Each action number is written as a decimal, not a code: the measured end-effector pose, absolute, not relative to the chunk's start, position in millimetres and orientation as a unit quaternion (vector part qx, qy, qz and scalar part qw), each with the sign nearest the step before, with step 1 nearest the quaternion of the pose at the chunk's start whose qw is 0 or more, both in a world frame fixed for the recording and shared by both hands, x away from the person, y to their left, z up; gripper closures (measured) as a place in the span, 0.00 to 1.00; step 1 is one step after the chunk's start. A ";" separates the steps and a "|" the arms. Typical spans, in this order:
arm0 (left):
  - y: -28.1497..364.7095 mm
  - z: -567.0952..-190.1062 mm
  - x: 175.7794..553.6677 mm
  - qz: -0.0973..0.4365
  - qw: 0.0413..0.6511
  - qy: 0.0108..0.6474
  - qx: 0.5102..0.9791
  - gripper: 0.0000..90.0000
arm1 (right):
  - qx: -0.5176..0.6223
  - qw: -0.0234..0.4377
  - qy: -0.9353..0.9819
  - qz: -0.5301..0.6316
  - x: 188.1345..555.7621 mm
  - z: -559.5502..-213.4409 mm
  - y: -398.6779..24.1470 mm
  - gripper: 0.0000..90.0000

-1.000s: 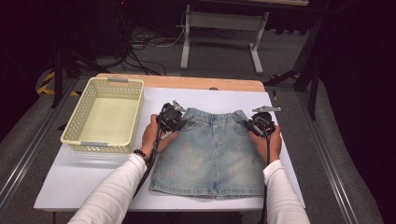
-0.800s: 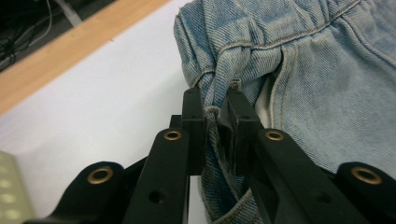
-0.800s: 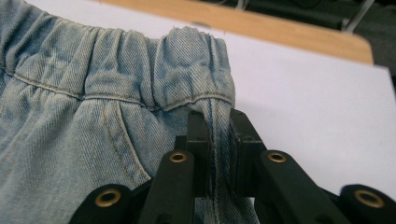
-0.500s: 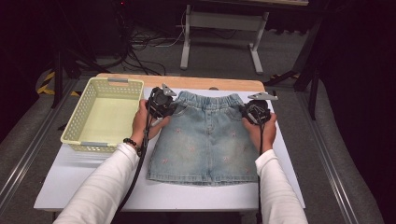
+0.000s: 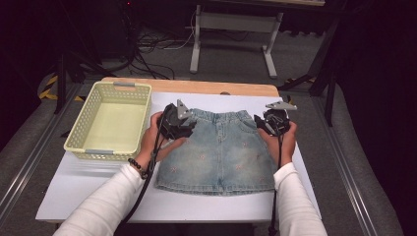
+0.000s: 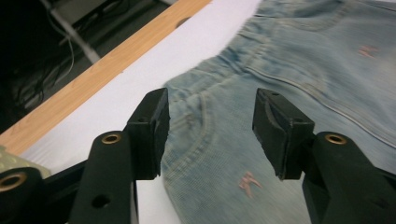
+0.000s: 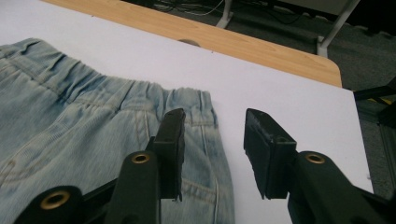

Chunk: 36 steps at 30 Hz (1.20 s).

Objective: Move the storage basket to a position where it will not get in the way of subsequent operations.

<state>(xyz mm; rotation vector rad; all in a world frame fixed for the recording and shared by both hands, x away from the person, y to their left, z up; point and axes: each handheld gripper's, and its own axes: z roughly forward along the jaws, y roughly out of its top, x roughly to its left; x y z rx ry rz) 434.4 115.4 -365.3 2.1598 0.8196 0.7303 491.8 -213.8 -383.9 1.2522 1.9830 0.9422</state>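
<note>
Denim skirt (image 5: pixel 219 150) now lies flat mid-table on the white sheet (image 5: pixel 88 191), waistband toward the far edge, moved up from a second ago. Left gripper (image 6: pixel 210 128) and right gripper (image 7: pixel 212 151) jaws have just been opening, nothing clamped, both released above the waistband corners. Reads as placement done. Yellow basket (image 5: pixel 78 140) sits empty at left.
</note>
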 end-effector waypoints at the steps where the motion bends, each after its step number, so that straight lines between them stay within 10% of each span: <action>1: 116.0 -366.5 426.7 0.284 0.354 0.307 0.837 0.52 | 0.472 0.301 0.748 0.356 489.1 -384.7 -215.0 0.65; 18: 182.6 -436.0 313.8 0.228 0.369 0.235 0.870 0.32 | 0.491 0.263 0.757 0.343 419.4 -431.6 -251.7 0.60; 36: 202.6 -463.6 321.6 0.159 0.365 0.246 0.884 0.35 | 0.507 0.247 0.762 0.320 386.0 -451.3 -261.1 0.60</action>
